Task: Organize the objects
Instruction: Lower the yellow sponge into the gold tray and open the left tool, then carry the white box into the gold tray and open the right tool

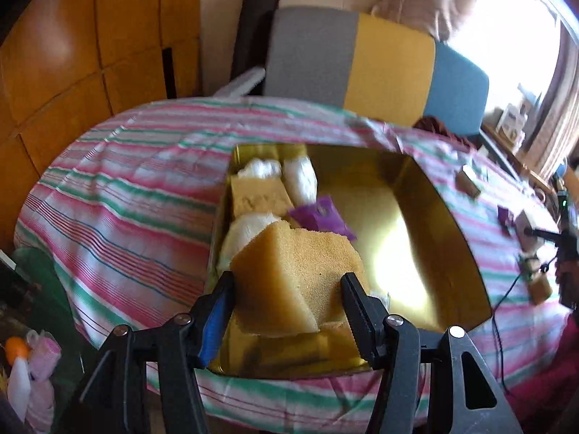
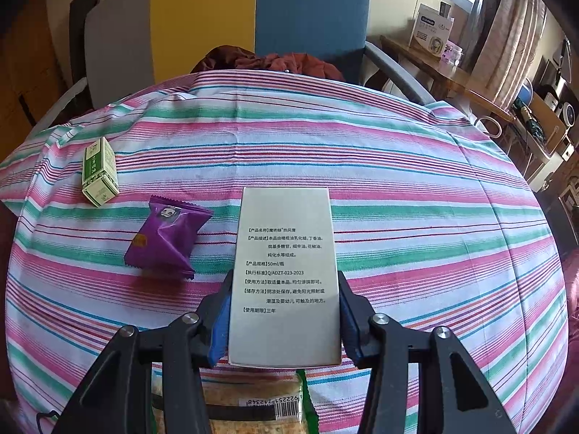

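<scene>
Both tools loaded for sorting.
Left tool (image 1: 287,302) clamped a sponge (image 1: 296,282) over the tin (image 1: 466,253); right tool (image 2: 284,316) clamped a box (image 2: 286,271) above the desk (image 2: 398,181).

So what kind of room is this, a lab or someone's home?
Most likely a lived-in home: a striped cloth covers the table, a grey, yellow and blue chair stands behind it, and curtains hang by a sunny window.

yellow sponge (image 1: 296,275); purple packet (image 2: 164,240); striped cloth (image 2: 398,166).
</scene>
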A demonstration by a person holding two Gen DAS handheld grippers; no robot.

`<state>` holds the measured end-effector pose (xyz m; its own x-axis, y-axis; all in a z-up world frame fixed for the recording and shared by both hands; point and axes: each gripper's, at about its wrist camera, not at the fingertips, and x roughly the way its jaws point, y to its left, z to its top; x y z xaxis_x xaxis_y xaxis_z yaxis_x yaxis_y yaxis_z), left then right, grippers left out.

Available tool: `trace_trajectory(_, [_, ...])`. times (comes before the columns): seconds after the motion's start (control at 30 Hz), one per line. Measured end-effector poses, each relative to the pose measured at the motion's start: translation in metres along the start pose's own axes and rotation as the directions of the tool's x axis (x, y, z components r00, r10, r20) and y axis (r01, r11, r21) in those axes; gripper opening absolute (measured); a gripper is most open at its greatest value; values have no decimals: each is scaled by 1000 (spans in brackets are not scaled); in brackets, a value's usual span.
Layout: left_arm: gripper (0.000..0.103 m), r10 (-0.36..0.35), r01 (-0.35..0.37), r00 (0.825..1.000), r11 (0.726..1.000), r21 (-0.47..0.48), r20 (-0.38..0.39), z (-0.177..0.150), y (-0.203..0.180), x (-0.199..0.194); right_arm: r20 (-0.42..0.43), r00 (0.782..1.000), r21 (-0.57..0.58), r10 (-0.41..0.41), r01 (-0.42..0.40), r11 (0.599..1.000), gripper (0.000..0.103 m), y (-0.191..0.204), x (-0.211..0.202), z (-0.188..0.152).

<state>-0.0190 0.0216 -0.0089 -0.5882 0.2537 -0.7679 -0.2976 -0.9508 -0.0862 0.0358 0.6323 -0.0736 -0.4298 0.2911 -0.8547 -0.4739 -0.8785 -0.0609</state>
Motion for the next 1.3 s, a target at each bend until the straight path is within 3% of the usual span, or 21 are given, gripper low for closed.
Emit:
trace_trajectory(0.2, [64, 33, -36, 996, 998, -44, -77, -14, 5, 27, 2, 1000, -7, -5, 5, 1000, 50, 0, 0, 0])
trace_trajectory(0.4, [73, 38, -39, 999, 999, -21, -32, -14, 5, 20, 2, 1000, -19, -30, 30, 999, 50, 5, -1, 0])
trace_trajectory(0.63, [74, 48, -49, 998, 998, -43, -27, -14, 12, 17, 4, 999, -20, -43, 44, 999, 50, 8, -1, 0])
trace_trajectory(0.8, [74, 90, -90, 996, 996, -26, 21, -13, 7, 7, 7, 999, -24, -47, 48, 999, 50, 8, -1, -1])
trace_trajectory(0.97, [75, 163, -167, 982, 985, 32, 98, -5, -7, -8, 4, 998, -23, -56, 56, 998, 50, 11, -1, -1])
trace_trajectory(1.3, [78, 167, -182, 972, 980, 77, 167, 3, -18, -25, -35, 996, -12, -86, 85, 996, 49, 15, 5, -4])
